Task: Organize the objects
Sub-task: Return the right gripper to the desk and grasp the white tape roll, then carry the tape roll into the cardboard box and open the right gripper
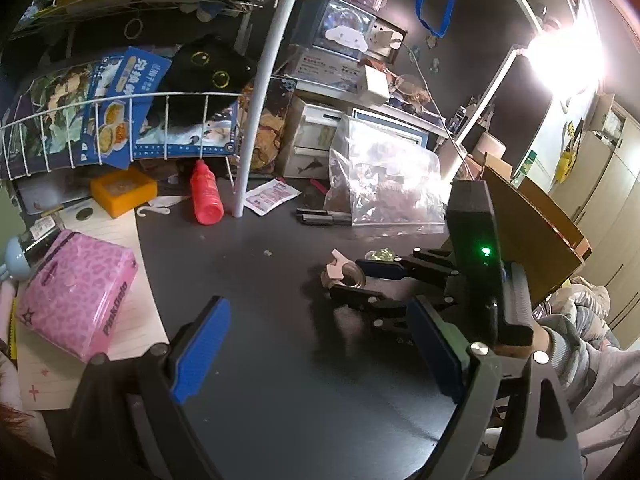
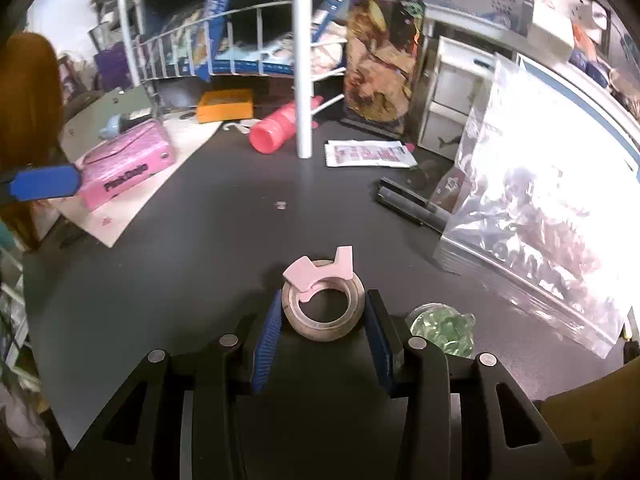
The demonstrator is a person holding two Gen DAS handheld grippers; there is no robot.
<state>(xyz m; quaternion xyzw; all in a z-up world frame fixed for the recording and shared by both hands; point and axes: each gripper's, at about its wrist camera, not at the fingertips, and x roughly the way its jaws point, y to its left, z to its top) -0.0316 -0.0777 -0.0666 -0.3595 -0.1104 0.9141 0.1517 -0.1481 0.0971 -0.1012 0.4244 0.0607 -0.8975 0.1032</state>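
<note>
A tape roll with a pink cutter (image 2: 323, 305) lies on the dark desk. My right gripper (image 2: 323, 320) has its blue pads on both sides of the roll and is shut on it. In the left wrist view the same roll (image 1: 343, 275) sits between the right gripper's fingers (image 1: 380, 270) at mid-right. My left gripper (image 1: 316, 344) is wide open and empty, hovering over the desk to the left of the roll. One of its blue fingertips (image 2: 44, 182) shows at the left edge of the right wrist view.
A pink box (image 2: 124, 168) lies on notepaper at left. A red bottle (image 2: 276, 126) lies by the white rack pole (image 2: 302, 80). A clear zip bag (image 2: 536, 216), black pens (image 2: 412, 204), a sachet (image 2: 368, 154) and green glass beads (image 2: 440, 328) lie to the right. An orange box (image 1: 123, 192) sits under the wire shelf.
</note>
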